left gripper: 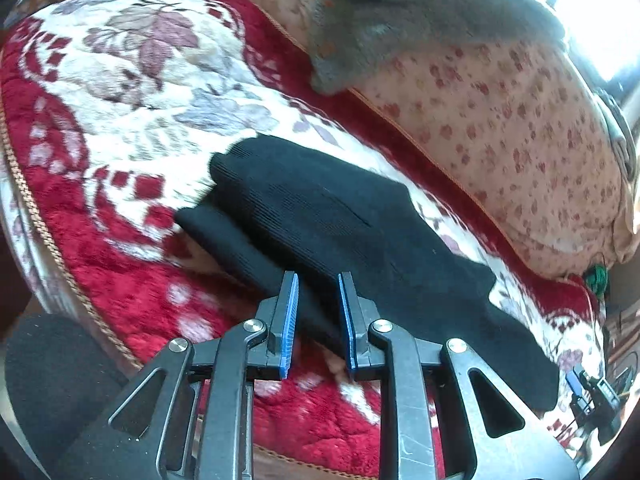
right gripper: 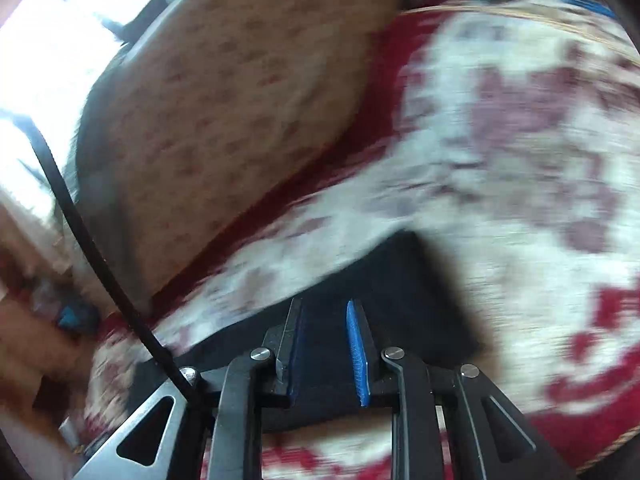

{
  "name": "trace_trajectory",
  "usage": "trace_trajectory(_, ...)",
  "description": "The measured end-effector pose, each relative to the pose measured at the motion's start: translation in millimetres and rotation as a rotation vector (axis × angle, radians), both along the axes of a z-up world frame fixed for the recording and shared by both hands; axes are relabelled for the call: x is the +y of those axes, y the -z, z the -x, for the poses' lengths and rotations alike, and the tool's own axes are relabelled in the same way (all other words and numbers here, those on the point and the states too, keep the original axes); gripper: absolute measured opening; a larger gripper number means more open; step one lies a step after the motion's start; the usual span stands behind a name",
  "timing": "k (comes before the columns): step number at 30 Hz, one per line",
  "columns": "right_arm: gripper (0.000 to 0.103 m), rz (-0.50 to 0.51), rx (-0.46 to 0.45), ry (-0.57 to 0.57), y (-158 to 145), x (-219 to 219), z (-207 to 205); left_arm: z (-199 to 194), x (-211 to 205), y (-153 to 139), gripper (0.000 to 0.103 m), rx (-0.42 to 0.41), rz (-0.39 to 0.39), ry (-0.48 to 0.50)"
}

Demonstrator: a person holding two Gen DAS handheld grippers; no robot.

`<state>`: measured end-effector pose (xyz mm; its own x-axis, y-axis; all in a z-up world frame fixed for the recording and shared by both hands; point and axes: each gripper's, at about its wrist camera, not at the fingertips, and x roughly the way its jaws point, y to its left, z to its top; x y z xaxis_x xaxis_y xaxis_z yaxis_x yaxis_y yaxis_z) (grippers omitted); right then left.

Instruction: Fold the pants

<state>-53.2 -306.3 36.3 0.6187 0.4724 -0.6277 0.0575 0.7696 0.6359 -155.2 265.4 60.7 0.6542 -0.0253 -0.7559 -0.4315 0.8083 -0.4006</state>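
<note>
Black ribbed fabric — the pants (left gripper: 340,232) — is seen lying across a red and white floral blanket (left gripper: 120,100), partly doubled, with one layer resting over another at the near end. Beyond the blanket a spotted cushion (left gripper: 500,132) is propped, and a grey garment (left gripper: 400,16) is draped over it.

The left hand-held gripper (left gripper: 318,312) is held narrowly parted at the near edge of the pants; cloth appears between the blue pads, though a firm pinch cannot be confirmed. The right hand-held gripper (right gripper: 326,340) is likewise parted over dark fabric, the view being heavily blurred — nothing is clearly clamped.

A fold seems to be under way. For the next move, both edges would need to be pinched together and carried evenly across, so that the layers are kept aligned.
</note>
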Motion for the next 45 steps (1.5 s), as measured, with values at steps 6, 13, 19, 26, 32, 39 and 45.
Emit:
trace_trajectory(6, 0.031, -0.092, -0.054, -0.427, -8, 141, -24, -3, 19, 2, 0.040, 0.002, 0.049, -0.028)
trace_trajectory(13, 0.031, -0.058, -0.080, -0.807, -5, 298, -22, -16, 27, 12, 0.040, 0.037, 0.052, -0.023)
trace_trajectory(19, 0.031, 0.001, -0.110, -0.968, 1, 372, -4, -28, 35, 14, 0.040, 0.037, 0.052, -0.030)
trace_trajectory(26, 0.031, 0.173, -0.158, -1.008, 20, 404, 3, -42, 41, 19, 0.042, 0.039, 0.059, -0.035)
trace_trajectory(32, 0.032, 0.276, -0.236, -1.050, 16, 411, 13, -37, 45, 21, 0.043, 0.033, 0.103, -0.052)
trace_trajectory(39, 0.031, 0.404, -0.321, -1.056, 24, 424, 23, -36, 44, 26, 0.048, 0.031, 0.102, -0.062)
trace_trajectory(45, 0.017, 0.347, -0.317, -1.048, 25, 423, 7, -49, 42, 27, 0.039, 0.014, 0.051, -0.065)
